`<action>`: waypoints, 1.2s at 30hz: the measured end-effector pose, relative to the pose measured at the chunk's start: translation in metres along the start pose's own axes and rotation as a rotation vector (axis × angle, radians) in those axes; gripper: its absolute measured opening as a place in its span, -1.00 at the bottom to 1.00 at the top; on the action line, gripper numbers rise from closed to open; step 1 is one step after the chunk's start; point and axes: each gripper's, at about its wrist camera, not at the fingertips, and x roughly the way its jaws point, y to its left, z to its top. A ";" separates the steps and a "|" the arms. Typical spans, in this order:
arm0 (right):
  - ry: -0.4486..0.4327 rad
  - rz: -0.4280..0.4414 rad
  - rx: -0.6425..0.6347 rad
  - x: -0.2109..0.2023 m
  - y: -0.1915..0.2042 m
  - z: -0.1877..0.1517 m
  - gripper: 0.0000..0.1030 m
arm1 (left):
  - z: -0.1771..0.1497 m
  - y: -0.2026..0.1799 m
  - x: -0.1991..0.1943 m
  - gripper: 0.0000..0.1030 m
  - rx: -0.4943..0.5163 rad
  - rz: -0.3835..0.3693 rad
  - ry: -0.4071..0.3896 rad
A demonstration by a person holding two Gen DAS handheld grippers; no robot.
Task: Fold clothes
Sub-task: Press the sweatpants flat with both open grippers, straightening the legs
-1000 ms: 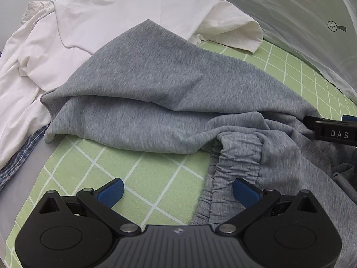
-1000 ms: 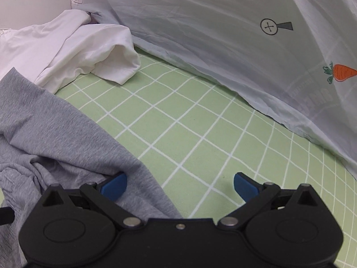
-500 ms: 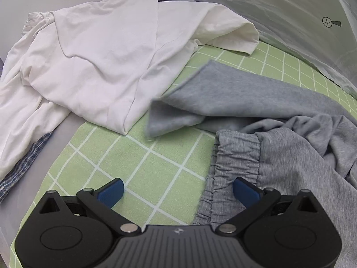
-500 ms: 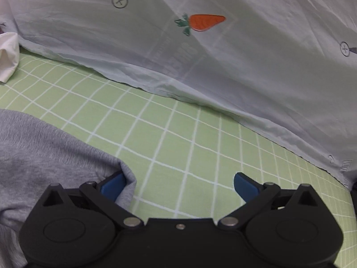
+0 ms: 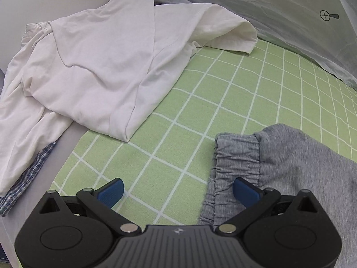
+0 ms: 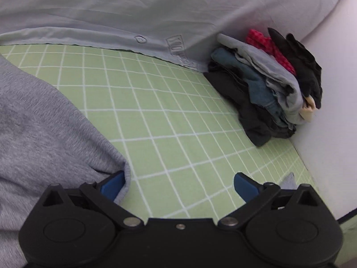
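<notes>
Spreading the grey sweatpants [image 5: 296,156] flat on the green checked bed sheet [image 5: 234,102] comes first, I judge (waistband squared); my left claw [image 5: 177,192] and right claw [image 6: 178,184] gape wide, gripping nothing.

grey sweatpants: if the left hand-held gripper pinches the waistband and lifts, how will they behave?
Probably floppy: the grey sweatpants lie in soft folds on the green checked sheet, so the legs would likely hang and trail. The gathered elastic waistband looks thick, likely a secure pinch. The knit looks matte, so probably not slippery.
</notes>
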 end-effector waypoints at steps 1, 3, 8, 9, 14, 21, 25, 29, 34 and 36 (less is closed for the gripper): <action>0.018 -0.013 0.025 0.001 -0.012 -0.007 0.99 | 0.001 0.000 0.000 1.00 0.004 0.006 -0.003; 0.047 -0.029 0.058 -0.001 -0.028 -0.021 1.00 | 0.003 -0.002 0.001 1.00 0.023 0.020 -0.011; 0.104 -0.043 0.118 -0.011 -0.048 -0.044 1.00 | 0.009 -0.007 0.001 1.00 0.084 0.082 -0.040; 0.115 -0.045 0.130 -0.013 -0.052 -0.048 1.00 | 0.010 -0.007 0.002 1.00 0.095 0.118 -0.053; 0.140 -0.049 0.152 -0.028 -0.059 -0.067 1.00 | 0.023 0.009 0.012 1.00 0.104 0.243 -0.072; 0.130 -0.016 0.179 -0.033 -0.063 -0.064 0.99 | 0.033 0.008 -0.007 0.97 0.069 0.097 -0.062; 0.047 0.022 0.189 -0.043 -0.063 -0.051 0.99 | 0.033 -0.004 -0.021 0.98 0.016 -0.018 -0.062; -0.001 0.067 0.184 -0.048 -0.055 -0.032 0.99 | 0.027 -0.019 -0.032 0.98 0.013 -0.093 -0.057; -0.034 0.159 0.157 -0.048 -0.044 -0.017 0.99 | 0.007 -0.060 -0.049 0.98 0.131 -0.161 -0.042; -0.046 0.203 0.117 -0.044 -0.036 -0.012 0.99 | -0.004 -0.079 -0.054 0.98 0.184 -0.193 -0.025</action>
